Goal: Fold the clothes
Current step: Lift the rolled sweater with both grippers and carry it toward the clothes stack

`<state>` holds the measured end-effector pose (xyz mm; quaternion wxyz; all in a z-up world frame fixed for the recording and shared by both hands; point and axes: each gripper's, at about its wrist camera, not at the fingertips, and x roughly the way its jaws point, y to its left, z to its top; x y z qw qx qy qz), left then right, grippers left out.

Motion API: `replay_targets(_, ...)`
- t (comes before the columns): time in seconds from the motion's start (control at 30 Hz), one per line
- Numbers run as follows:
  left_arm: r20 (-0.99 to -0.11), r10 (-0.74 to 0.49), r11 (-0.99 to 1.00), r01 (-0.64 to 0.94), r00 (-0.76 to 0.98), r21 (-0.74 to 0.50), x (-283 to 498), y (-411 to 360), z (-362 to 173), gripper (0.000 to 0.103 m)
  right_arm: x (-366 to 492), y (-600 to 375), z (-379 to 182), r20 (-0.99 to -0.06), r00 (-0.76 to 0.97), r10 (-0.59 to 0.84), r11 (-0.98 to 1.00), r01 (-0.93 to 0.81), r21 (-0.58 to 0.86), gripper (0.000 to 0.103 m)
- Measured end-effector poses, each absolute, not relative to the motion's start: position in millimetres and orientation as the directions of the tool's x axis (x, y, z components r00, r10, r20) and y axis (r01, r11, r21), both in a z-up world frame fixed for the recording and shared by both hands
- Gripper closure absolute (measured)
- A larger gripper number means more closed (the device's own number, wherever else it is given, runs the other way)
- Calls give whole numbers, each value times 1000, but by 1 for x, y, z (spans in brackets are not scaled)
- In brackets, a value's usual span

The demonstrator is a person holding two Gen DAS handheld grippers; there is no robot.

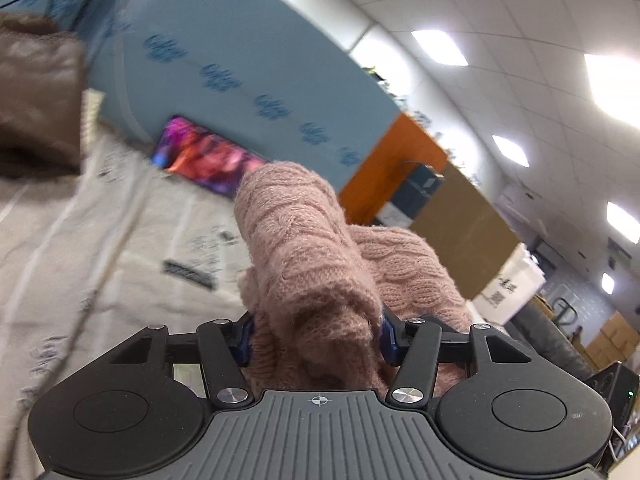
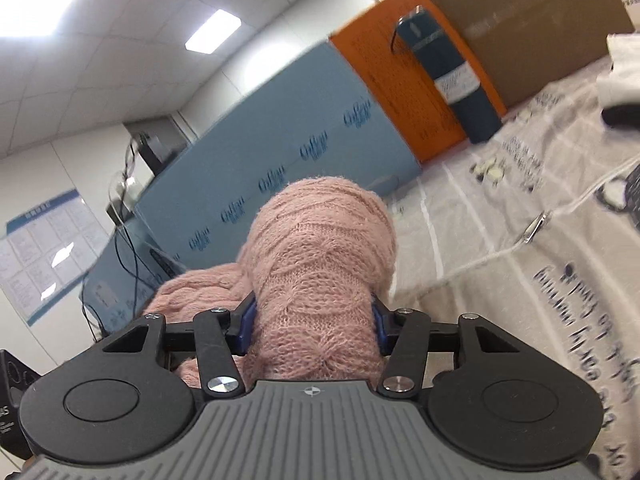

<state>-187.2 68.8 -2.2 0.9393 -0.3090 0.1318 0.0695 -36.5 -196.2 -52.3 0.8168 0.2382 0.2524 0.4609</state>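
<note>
A pink cable-knit sweater [image 1: 304,248] is bunched between the jaws of my left gripper [image 1: 316,336], which is shut on it and holds it lifted above the table. The same sweater shows in the right wrist view [image 2: 320,264], where my right gripper [image 2: 312,328] is shut on another thick fold of it. The knit covers most of both grippers' blue fingers [image 1: 390,340]. Both views tilt up toward the ceiling.
A white printed cloth [image 2: 520,240] covers the table. A blue foam board [image 1: 224,64], an orange board [image 2: 400,72] and a cardboard box [image 2: 532,20] stand behind. A dark blue bottle [image 2: 452,76], a brown garment [image 1: 36,92], a bright screen [image 1: 204,156] and a white cable [image 2: 532,232] are nearby.
</note>
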Motion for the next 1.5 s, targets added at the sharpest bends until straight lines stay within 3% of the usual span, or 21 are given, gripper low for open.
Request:
replay_targets(0.13, -265, -34, 855, -109, 964, -507, -149, 43, 17, 48, -36, -239, -34, -96, 531, 842, 479, -653, 586, 54)
replay_targets(0.37, -225, -190, 920, 93, 956, -382, -68, -15, 43, 48, -10, -320, -24, -15, 690, 723, 561, -574, 597, 54)
replay_targets(0.5, -237, -250, 941, 178, 939, -287, -16, -42, 54, 56, 8, -363, -22, 3, 777, 630, 604, -493, 626, 54)
replay_targets(0.77, -158, -331, 913, 273, 931, -304, 77, -89, 44, 58, 56, -412, -20, 26, 895, 445, 725, -377, 577, 54)
replay_targets(1.13, -183, -376, 884, 293, 908, -365, 142, -132, 15, 58, 120, -438, -47, -20, 952, 305, 764, -233, 601, 53)
replay_targets(1.37, -231, -315, 924, 242, 920, -297, 155, -145, 2, 57, 139, -437, -64, -126, 957, 261, 806, -144, 574, 52)
replay_targets(1.4, -238, -301, 929, 228, 923, -290, 157, -146, 1, 56, 139, -437, -66, -147, 957, 252, 813, -127, 568, 52)
replay_targets(1.5, -256, -237, 949, 167, 937, -267, 158, -144, -4, 40, 145, -438, -71, -195, 952, 236, 821, -88, 565, 50)
